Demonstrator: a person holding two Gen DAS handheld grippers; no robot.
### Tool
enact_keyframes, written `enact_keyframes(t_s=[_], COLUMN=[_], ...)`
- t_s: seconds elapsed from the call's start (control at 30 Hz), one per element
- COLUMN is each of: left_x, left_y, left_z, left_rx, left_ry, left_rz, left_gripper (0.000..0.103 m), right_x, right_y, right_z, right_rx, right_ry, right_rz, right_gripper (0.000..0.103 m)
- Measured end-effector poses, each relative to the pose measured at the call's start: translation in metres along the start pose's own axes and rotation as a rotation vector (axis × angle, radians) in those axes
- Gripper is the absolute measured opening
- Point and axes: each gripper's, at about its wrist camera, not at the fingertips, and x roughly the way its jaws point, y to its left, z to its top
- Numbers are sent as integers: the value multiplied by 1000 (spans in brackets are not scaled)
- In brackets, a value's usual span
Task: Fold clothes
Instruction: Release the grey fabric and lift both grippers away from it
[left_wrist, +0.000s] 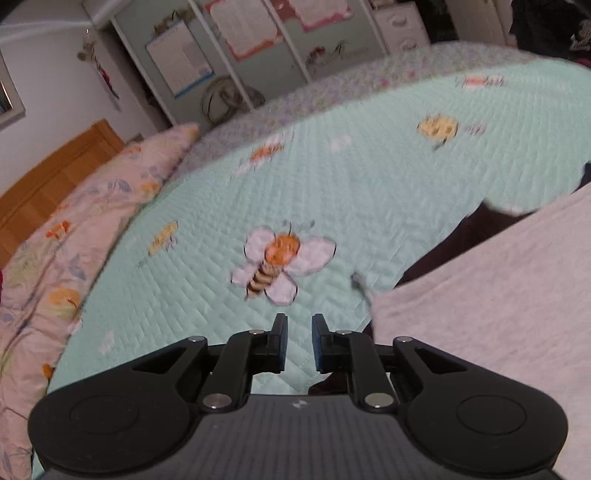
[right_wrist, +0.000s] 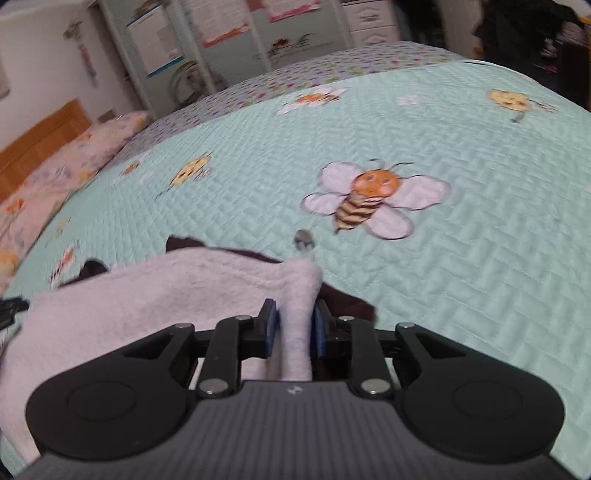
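Observation:
A pale grey garment (right_wrist: 177, 291) with a dark lining lies on the mint quilted bedspread (right_wrist: 461, 258). My right gripper (right_wrist: 294, 317) is shut on a bunched fold of its edge, the cloth pinched between both blue pads. A small metal fastener (right_wrist: 303, 238) pokes out just past that fold. In the left wrist view the same grey garment (left_wrist: 491, 295) fills the right side, its dark lining (left_wrist: 465, 236) showing at the edge. My left gripper (left_wrist: 299, 332) hovers over bare quilt just left of the garment, open by a narrow gap with nothing between its pads.
A floral pink duvet and pillow (left_wrist: 74, 240) lie along the left of the bed by a wooden headboard (left_wrist: 48, 177). A pale wardrobe with posters (left_wrist: 229, 48) stands beyond the bed's far edge. Bee pictures (right_wrist: 373, 199) mark the quilt.

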Motion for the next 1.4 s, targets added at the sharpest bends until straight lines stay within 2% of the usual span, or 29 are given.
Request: enact_keyframes(t_s=[0.03,0.13,0.17,0.2,0.23,0.3,0.33,0.37,0.4,0.43,0.47,0.5,0.53,0.57,0.6,0.63,0.7,0.73,0.77,0.83,0.9,0.97,1.13,1.27,1.4], left_x=[-11,-43,-49,-56,-56,-53,-47,-42,-36,-34,-32,-29,-29,-29,-30,-30,-31,-31,-34,-37,-44,-49,-43,-36,-31], left_y=[-2,-20,-29,-37,-46,-65,-71,-76,-82,-74,-66,-58,-49,-41,-33,-25,-18,-16,-18,-22,-33,-40,-52,-58,-63], left_z=[2,8,7,7,4,-5,-11,-18,-24,-27,-30,-32,-34,-36,-38,-40,-37,-35,-32,-25,-21,-17,-15,-17,-18], left_rx=[10,50,51,52,51,55,66,76,86,55,25,-4,-6,-24,-42,-61,-117,-137,-147,-157,-141,-134,-160,-163,-162], left_ry=[-22,-68,-74,-79,-61,-17,1,19,37,44,50,56,61,65,70,74,72,71,68,60,43,37,69,86,95], left_rz=[-16,-128,-192,-255,-319,-421,-410,-399,-389,-377,-366,-354,-315,-313,-311,-309,-335,-339,-344,-385,-430,-453,-521,-525,-523], left_gripper=[21,26,29,32,34,34,34,36,46,50,53,53,55,64,65,65,63,63,63,63,63,66,68,68,72], right_x=[-8,-37,-45,-52,-55,-46,-36,-23,-10,4,19,26,23,18,13,8,1,0,4,20,39,64,106,124,128], right_y=[-1,11,16,23,30,45,54,63,72,79,82,82,78,74,72,72,76,80,87,106,128,143,161,162,162], right_z=[1,-3,-5,-6,-8,-14,-20,-26,-34,-41,-49,-53,-51,-45,-40,-34,-19,-10,1,22,34,46,62,60,57], right_rx=[17,-3,-17,-19,-5,41,65,68,51,14,-43,-87,-99,-93,-99,-117,-155,-186,-234,-358,-478,-577,-694,-735,-777], right_ry=[-14,-101,-136,-161,-157,-71,-14,37,89,145,203,215,197,199,195,181,147,124,98,59,50,103,191,282,335], right_rz=[-27,-161,-159,-88,21,275,396,462,493,481,423,390,378,362,339,328,345,351,351,358,353,347,385,416,446], right_gripper=[27,32,32,32,32,32,32,31,31,27,17,0,0,0,0,9,12,17,20,36,45,46,46,46,45])
